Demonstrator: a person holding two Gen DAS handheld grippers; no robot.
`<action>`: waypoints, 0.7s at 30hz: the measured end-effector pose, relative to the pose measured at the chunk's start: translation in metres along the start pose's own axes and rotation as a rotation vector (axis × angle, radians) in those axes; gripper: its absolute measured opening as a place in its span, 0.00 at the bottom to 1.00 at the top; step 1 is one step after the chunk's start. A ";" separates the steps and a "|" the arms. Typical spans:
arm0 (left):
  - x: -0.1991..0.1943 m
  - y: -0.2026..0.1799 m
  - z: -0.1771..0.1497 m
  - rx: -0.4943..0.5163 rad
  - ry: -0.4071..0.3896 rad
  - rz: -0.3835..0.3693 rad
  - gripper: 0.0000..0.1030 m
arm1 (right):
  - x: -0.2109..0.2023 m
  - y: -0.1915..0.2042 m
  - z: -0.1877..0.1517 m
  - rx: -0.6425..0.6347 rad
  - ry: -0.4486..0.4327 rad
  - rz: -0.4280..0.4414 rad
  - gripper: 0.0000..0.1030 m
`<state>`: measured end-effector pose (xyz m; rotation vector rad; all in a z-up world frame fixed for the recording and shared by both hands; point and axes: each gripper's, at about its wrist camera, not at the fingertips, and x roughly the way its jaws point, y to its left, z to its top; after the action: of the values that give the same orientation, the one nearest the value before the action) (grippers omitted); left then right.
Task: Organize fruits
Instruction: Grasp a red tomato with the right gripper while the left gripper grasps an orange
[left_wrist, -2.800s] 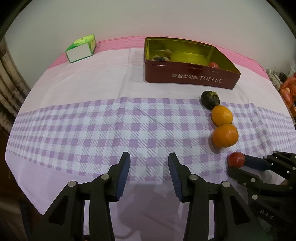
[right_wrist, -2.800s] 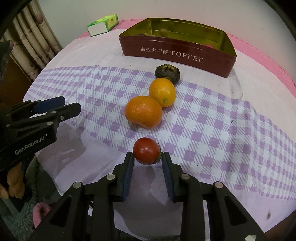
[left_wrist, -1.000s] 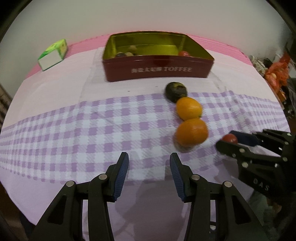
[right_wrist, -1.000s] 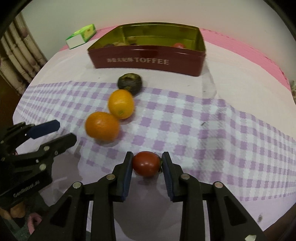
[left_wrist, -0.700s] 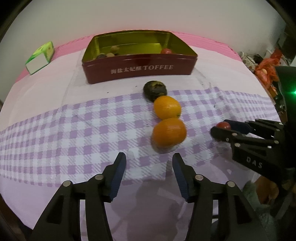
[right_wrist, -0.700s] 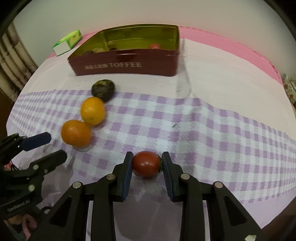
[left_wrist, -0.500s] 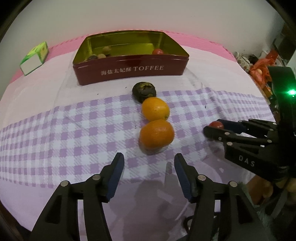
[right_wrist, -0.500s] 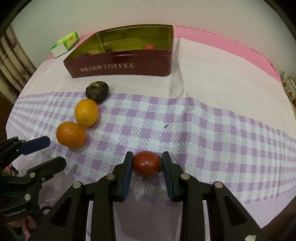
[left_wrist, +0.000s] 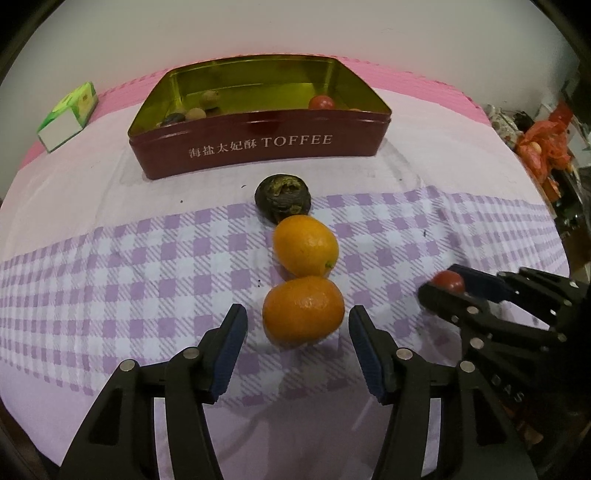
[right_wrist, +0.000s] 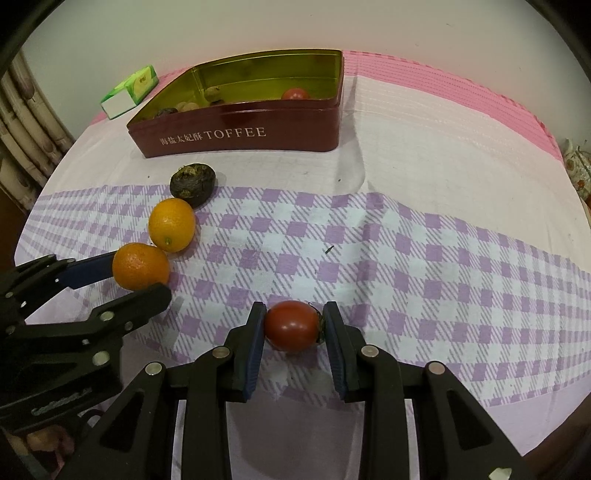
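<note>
My right gripper (right_wrist: 293, 328) is shut on a red tomato (right_wrist: 291, 325) and holds it above the checked cloth; the tomato also shows in the left wrist view (left_wrist: 448, 282). My left gripper (left_wrist: 295, 341) is open, its fingers on either side of the near orange (left_wrist: 303, 311), not touching it. A second orange (left_wrist: 306, 246) and a dark wrinkled fruit (left_wrist: 283, 194) lie in a line behind it. The red TOFFEE tin (left_wrist: 258, 147) stands at the back and holds a tomato (left_wrist: 322, 102) and several small fruits (left_wrist: 192, 110).
A green and white box (left_wrist: 68, 116) lies at the back left. Cluttered items with an orange bag (left_wrist: 543, 147) sit off the table's right edge. A curtain (right_wrist: 22, 122) hangs at the left in the right wrist view.
My left gripper has moved forward and opened wider, so the near orange now sits between its fingers. My right gripper has carried the tomato up and to the right, away from the oranges.
</note>
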<state>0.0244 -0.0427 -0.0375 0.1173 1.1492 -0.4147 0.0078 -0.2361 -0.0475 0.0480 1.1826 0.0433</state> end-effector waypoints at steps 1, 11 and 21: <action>0.000 0.005 -0.003 -0.003 0.002 0.007 0.57 | 0.000 0.000 0.000 0.000 -0.001 0.000 0.28; 0.009 0.001 0.000 0.010 -0.007 0.009 0.51 | 0.000 0.000 0.000 0.002 -0.002 0.000 0.28; 0.031 -0.026 0.022 0.011 -0.006 0.024 0.42 | 0.000 -0.001 0.001 -0.001 -0.005 -0.003 0.28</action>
<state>0.0446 -0.0817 -0.0535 0.1387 1.1385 -0.3997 0.0083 -0.2366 -0.0475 0.0455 1.1777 0.0411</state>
